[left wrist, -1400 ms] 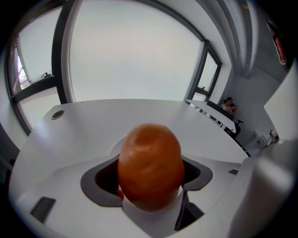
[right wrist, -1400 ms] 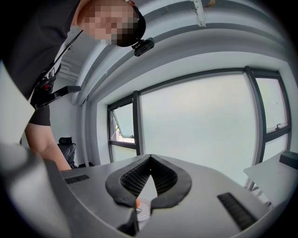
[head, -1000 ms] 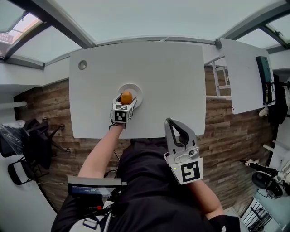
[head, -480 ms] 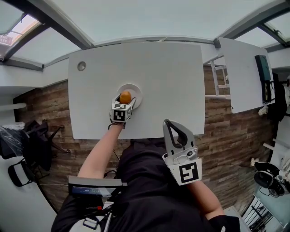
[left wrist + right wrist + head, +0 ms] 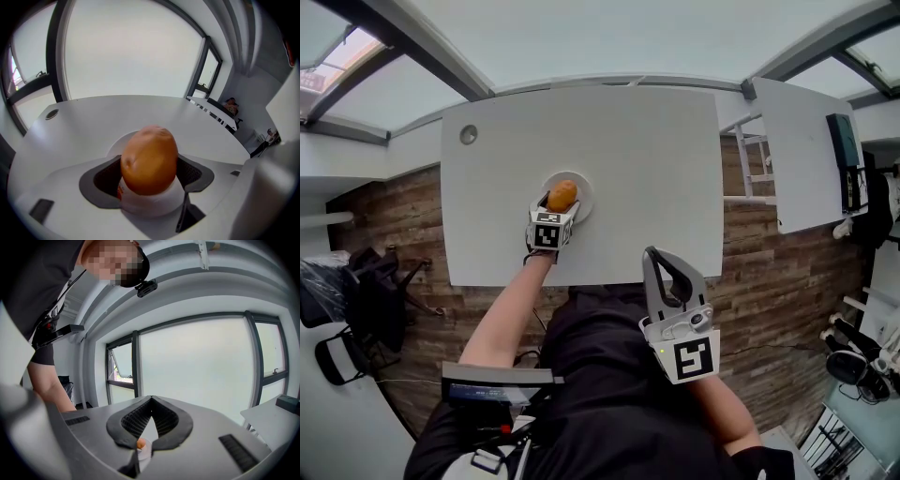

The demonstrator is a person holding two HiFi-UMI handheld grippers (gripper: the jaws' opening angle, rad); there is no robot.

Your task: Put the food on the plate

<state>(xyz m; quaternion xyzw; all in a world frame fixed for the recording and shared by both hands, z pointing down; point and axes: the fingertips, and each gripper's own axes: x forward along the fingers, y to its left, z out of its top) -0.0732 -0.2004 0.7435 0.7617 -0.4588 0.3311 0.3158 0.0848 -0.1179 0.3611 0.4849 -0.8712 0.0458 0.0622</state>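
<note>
An orange-brown oval piece of food (image 5: 562, 194) is over the white plate (image 5: 585, 190) near the front of the white table (image 5: 637, 159). My left gripper (image 5: 560, 202) is shut on the food, its dark pads against both sides. In the left gripper view the food (image 5: 149, 159) fills the middle between the jaws, and the plate's rim (image 5: 117, 142) shows behind it. My right gripper (image 5: 650, 253) is off the table, held in front of my torso. It is shut with nothing in it, the tips meeting in the right gripper view (image 5: 150, 401).
A round cable hole (image 5: 468, 135) sits in the table's far left corner. A second white desk (image 5: 806, 159) stands to the right across a gap. Black office chairs (image 5: 366, 300) are on the wooden floor at the left.
The left gripper has edged slightly forward over the plate, and the food now looks longer and more tilted. The right gripper has barely shifted.
</note>
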